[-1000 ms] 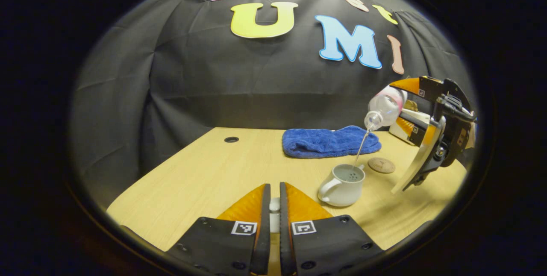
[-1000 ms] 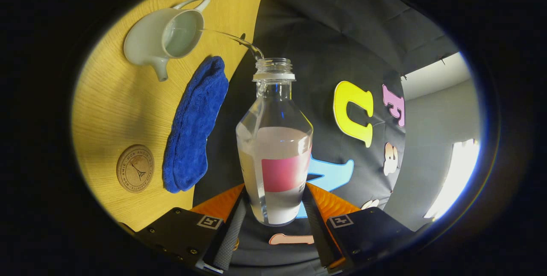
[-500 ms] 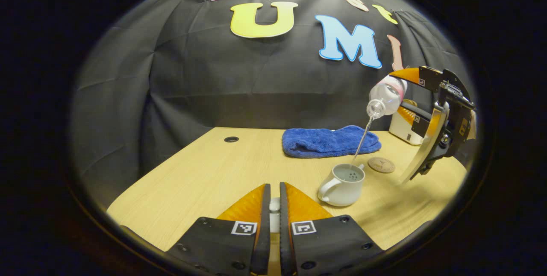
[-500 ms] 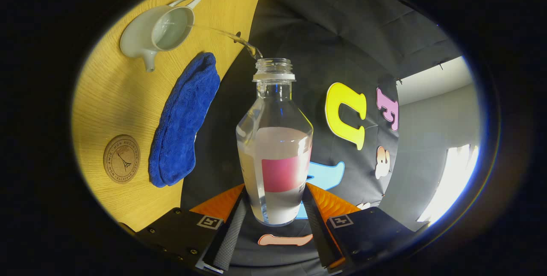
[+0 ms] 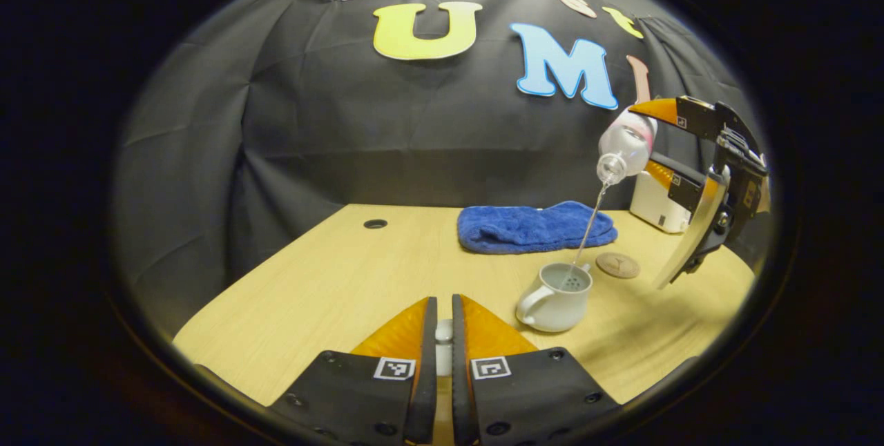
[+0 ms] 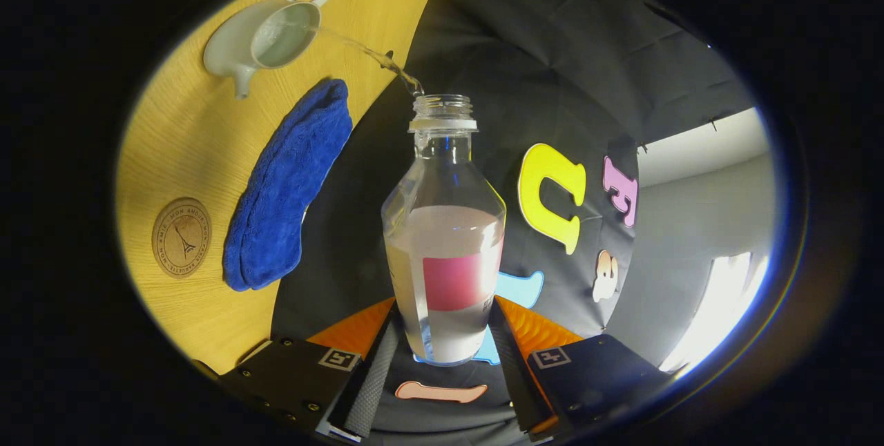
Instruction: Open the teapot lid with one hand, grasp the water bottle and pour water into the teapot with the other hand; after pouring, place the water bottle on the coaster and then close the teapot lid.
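My right gripper (image 6: 442, 335) is shut on a clear water bottle (image 6: 444, 239) with a pink label, tipped mouth-down. A thin stream of water runs from its mouth into the white teapot (image 6: 262, 35), which stands open on the wooden table. In the left gripper view the same bottle (image 5: 625, 146) hangs high at the right over the teapot (image 5: 556, 291), held by the right gripper (image 5: 663, 146). My left gripper (image 5: 443, 335) is shut on the small white teapot lid (image 5: 443, 330), low over the table in front of the pot. A round cork coaster (image 5: 617, 265) lies behind the teapot.
A folded blue towel (image 5: 535, 227) lies at the back of the table (image 5: 331, 287), near the coaster (image 6: 181, 237). A white box-like device (image 5: 656, 201) stands at the far right corner. A round cable hole (image 5: 375, 224) sits at the back left.
The right gripper has lifted the tipped bottle higher above the teapot, and the stream has grown longer. The left gripper with the lid has stayed still.
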